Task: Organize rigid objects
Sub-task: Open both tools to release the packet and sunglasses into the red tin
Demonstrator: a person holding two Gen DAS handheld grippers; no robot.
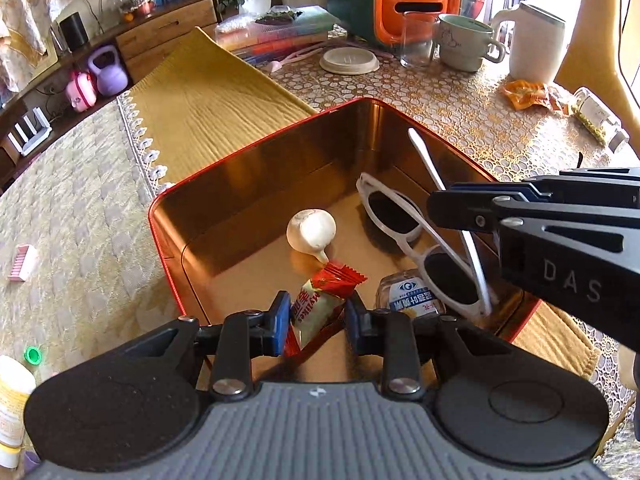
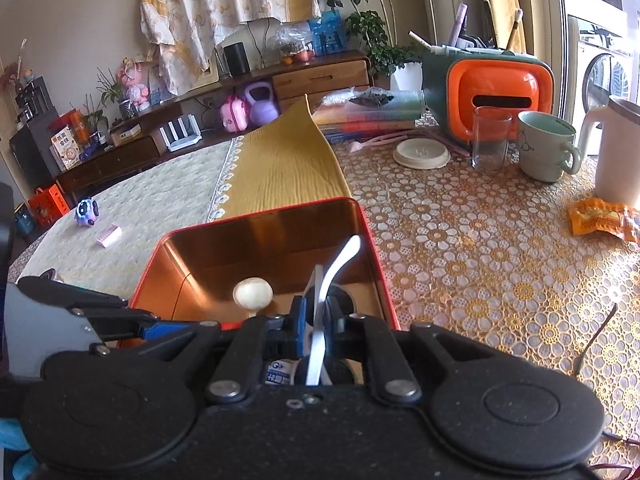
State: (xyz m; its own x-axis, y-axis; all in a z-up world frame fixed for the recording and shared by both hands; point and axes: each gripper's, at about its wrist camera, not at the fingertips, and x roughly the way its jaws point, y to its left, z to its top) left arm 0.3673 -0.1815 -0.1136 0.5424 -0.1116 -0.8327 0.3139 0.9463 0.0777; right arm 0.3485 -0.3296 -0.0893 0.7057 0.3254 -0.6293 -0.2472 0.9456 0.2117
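A red tin box [image 1: 256,140] with a shiny gold inside stands open on the table; it also shows in the right wrist view [image 2: 256,216]. In it lie a white mushroom [image 1: 311,230], a small eye-drop bottle [image 1: 412,292] and white sunglasses [image 1: 404,228]. My left gripper [image 1: 318,316] is over the box's near edge with a red and white candy wrapper [image 1: 320,300] between its blue pads [image 1: 281,318]. My right gripper [image 2: 318,320] is shut on a temple arm of the sunglasses [image 2: 320,308], held inside the box. It shows at the right in the left wrist view [image 1: 460,208].
Beyond the box stand an orange and green case [image 1: 416,4], a glass [image 1: 418,40], a mug [image 1: 466,42], a white kettle [image 1: 534,48] and a round lid [image 1: 349,60]. An orange snack bag [image 1: 528,94] and a small jar [image 1: 598,120] lie at the right. A yellow cloth [image 1: 208,100] lies left.
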